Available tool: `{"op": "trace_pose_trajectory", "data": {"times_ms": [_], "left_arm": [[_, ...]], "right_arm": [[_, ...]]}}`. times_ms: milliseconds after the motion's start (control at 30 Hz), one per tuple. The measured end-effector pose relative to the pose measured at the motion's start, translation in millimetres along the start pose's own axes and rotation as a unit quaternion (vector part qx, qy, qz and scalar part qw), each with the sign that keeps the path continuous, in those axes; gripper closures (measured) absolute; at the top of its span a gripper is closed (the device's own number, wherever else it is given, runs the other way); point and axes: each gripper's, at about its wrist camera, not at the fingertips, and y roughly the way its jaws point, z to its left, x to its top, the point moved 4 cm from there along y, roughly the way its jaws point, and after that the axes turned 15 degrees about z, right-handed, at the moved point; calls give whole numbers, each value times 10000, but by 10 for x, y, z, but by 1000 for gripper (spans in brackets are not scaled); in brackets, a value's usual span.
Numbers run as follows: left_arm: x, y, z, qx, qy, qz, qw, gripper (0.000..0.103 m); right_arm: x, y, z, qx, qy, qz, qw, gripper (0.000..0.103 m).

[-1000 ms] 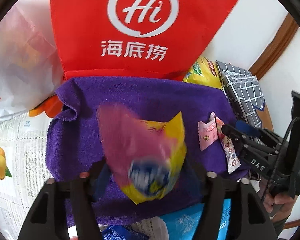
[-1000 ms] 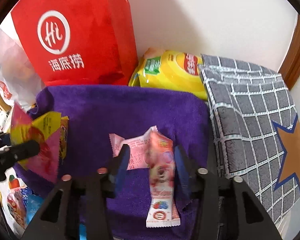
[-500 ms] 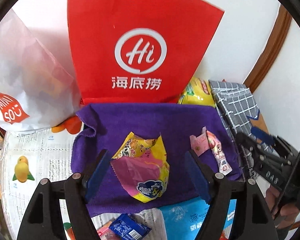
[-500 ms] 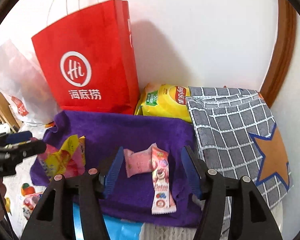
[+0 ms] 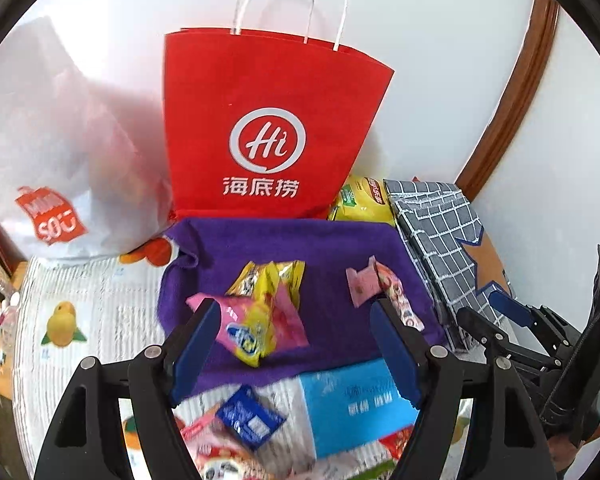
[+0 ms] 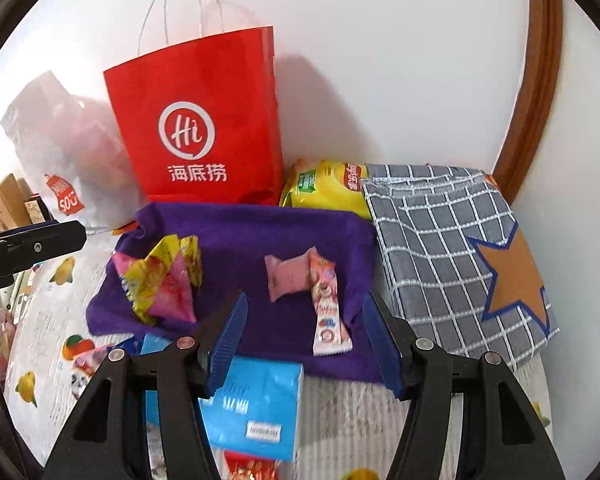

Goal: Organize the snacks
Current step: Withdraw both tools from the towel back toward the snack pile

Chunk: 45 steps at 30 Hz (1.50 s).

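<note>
A purple cloth (image 5: 332, 248) (image 6: 236, 228) lies in front of a red paper bag (image 5: 268, 128) (image 6: 204, 120). On its left part lies a pink and yellow snack bag (image 5: 260, 316) (image 6: 160, 284). On its right part lie a small pink wrapper (image 5: 360, 286) (image 6: 288, 278) and a long pink stick pack (image 5: 398, 300) (image 6: 328, 308), touching. My left gripper (image 5: 296, 348) is open and empty, above the cloth's near edge. My right gripper (image 6: 304, 344) is open and empty, near the stick pack.
A yellow chip bag (image 6: 324, 188) and a grey checked cloth with an orange star (image 6: 460, 248) lie at the right by the wall. A white plastic bag (image 5: 60, 152) stands at the left. A blue pack (image 6: 260, 404) and several small snacks (image 5: 248, 420) lie on the fruit-print table cover near me.
My left gripper has let go of the pink and yellow snack bag, which now lies on the cloth. Both grippers have drawn back and up from the cloth, jaws open.
</note>
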Motion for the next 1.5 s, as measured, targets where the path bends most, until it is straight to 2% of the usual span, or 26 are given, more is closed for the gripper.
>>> {"op": "trace_pose_trajectory", "data": {"times_ms": [100, 333, 500, 667, 1033, 1200, 1500], "left_arm": [[-168, -94, 10, 100, 56, -46, 9999, 28], [-581, -237, 50, 61, 56, -230, 9997, 28], [-821, -236, 19, 187, 92, -196, 9996, 28], [-1026, -264, 44, 143, -15, -187, 9997, 28], [-1302, -263, 209, 282, -270, -146, 9991, 28], [-1384, -196, 398, 317, -510, -13, 9982, 28], [-1472, -50, 553, 301, -625, 145, 9975, 28]], "right_arm": [[-133, -54, 52, 58, 0, 46, 10000, 43], [-482, -198, 175, 144, -82, -1, 9999, 43], [-719, -180, 210, 239, -91, 199, 9995, 43], [-913, -217, 223, 250, -88, 231, 9994, 43], [-1162, -239, 278, 277, -172, 73, 9994, 43], [-1244, -126, 253, 284, -82, 168, 9994, 48], [-1387, 214, 309, 253, -206, 550, 9980, 49]]}}
